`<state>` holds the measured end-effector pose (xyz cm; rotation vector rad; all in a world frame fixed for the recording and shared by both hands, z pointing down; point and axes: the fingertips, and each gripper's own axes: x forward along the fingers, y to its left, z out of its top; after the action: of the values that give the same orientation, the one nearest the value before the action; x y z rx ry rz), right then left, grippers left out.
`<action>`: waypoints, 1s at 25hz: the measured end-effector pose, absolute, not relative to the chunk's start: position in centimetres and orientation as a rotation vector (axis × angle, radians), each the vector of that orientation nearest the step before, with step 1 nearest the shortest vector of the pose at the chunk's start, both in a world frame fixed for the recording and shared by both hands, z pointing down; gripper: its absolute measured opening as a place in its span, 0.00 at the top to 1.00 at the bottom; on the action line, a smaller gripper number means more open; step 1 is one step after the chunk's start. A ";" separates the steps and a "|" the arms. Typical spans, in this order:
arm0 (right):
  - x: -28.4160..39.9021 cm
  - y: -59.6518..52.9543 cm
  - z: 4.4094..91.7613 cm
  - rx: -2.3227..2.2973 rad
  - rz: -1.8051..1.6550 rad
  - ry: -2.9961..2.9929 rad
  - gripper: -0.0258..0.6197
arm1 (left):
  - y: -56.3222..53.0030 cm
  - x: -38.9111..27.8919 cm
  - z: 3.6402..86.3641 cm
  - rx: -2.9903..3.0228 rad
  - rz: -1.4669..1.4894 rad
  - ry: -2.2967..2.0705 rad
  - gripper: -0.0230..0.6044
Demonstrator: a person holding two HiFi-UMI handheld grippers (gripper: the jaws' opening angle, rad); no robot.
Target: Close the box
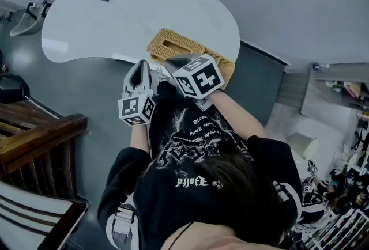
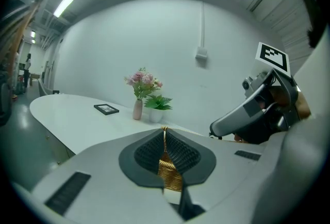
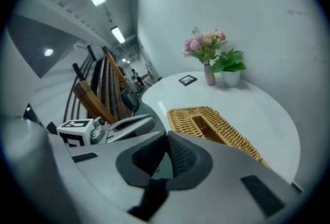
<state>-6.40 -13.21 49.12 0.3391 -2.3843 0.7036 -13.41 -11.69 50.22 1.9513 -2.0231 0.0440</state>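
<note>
Wicker box [image 1: 168,45] sits mid-frame at the surface [image 1: 144,12] near edge, L tongs [image 2: 165,132] look pinched on its corner, R tongs [image 3: 166,138] together & empty over its near side, so I'd steady w/ L and press the lid flat w/ R, slow, no skid.

Holding left gripper [image 2: 165,131] and right gripper [image 3: 166,138] out front, side by side, jaws together, empty; right pitched down more steeply.
</note>
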 end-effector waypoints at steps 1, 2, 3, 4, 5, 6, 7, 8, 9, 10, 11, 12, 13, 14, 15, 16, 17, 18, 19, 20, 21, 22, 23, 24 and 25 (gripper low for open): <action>-6.4 -13.0 49.5 0.341 0.702 -2.377 0.90 | -11.6 -13.4 50.2 1.949 0.044 -2.025 0.92; -6.4 -12.9 49.8 0.344 0.697 -2.373 0.90 | -11.5 -13.5 50.3 1.946 0.045 -2.028 0.92; -6.4 -12.7 50.2 0.345 0.688 -2.369 0.90 | -11.5 -13.5 50.4 1.945 0.049 -2.029 0.92; -6.4 -12.6 50.5 0.346 0.678 -2.366 0.90 | -11.4 -13.4 50.5 1.945 0.054 -2.029 0.92; -6.4 -12.5 50.9 0.346 0.671 -2.361 0.90 | -11.4 -13.3 50.6 1.947 0.059 -2.028 0.92; -6.3 -12.3 51.2 0.348 0.667 -2.355 0.90 | -11.3 -13.1 50.7 1.950 0.065 -2.024 0.92; -6.3 -12.2 51.5 0.352 0.667 -2.350 0.90 | -11.2 -13.0 50.8 1.954 0.071 -2.019 0.92; -6.4 -12.1 51.8 0.357 0.668 -2.345 0.90 | -11.2 -12.9 50.9 1.957 0.076 -2.015 0.92; -6.5 -12.0 52.1 0.360 0.669 -2.339 0.90 | -11.1 -12.9 51.0 1.958 0.079 -2.011 0.92; -6.5 -11.9 52.5 0.362 0.670 -2.333 0.90 | -11.0 -12.9 51.1 1.957 0.080 -2.008 0.92; -6.5 -11.8 52.9 0.365 0.672 -2.326 0.90 | -10.9 -12.8 51.1 1.956 0.080 -2.006 0.92; -6.5 -11.6 53.3 0.367 0.675 -2.319 0.90 | -10.8 -12.8 51.2 1.956 0.082 -2.004 0.92; -6.4 -11.6 53.7 0.371 0.679 -2.314 0.90 | -10.8 -12.8 51.3 1.956 0.083 -2.002 0.92; -6.4 -11.6 54.1 0.374 0.683 -2.308 0.90 | -10.8 -12.8 51.4 1.956 0.083 -2.002 0.92; -6.4 -11.6 54.4 0.376 0.687 -2.303 0.90 | -10.8 -12.8 51.4 1.954 0.082 -2.001 0.92; -6.4 -11.6 54.6 0.377 0.690 -2.297 0.90 | -10.8 -12.9 51.4 1.952 0.080 -2.002 0.92; -6.4 -11.6 54.9 0.377 0.691 -2.291 0.90 | -10.8 -12.9 51.4 1.949 0.078 -2.003 0.92; -6.3 -11.6 55.2 0.377 0.691 -2.284 0.90 | -10.7 -13.0 51.4 1.946 0.076 -2.004 0.92; -6.3 -11.5 55.4 0.377 0.687 -2.277 0.90 | -10.7 -13.0 51.5 1.945 0.074 -2.005 0.92; -6.3 -11.4 55.7 0.377 0.680 -2.271 0.90 | -10.8 -13.1 51.5 1.944 0.073 -2.005 0.92; -6.2 -11.4 56.0 0.377 0.669 -2.265 0.90 | -10.8 -13.1 51.5 1.943 0.073 -2.006 0.92; -6.2 -11.3 56.2 0.379 0.658 -2.261 0.90 | -10.8 -13.1 51.6 1.942 0.074 -2.005 0.92; -6.2 -11.2 56.3 0.381 0.649 -2.257 0.90 | -10.9 -13.1 51.6 1.942 0.075 -2.005 0.92; -6.2 -11.2 56.4 0.382 0.643 -2.254 0.90 | -10.9 -13.2 51.6 1.941 0.076 -2.003 0.92; -6.3 -11.1 56.4 0.381 0.639 -2.254 0.90 | -10.9 -13.1 51.6 1.942 0.076 -2.001 0.92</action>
<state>-6.28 -11.14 56.38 0.3808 -2.2539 0.6392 -13.14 -10.91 51.59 1.9420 -2.0012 0.0764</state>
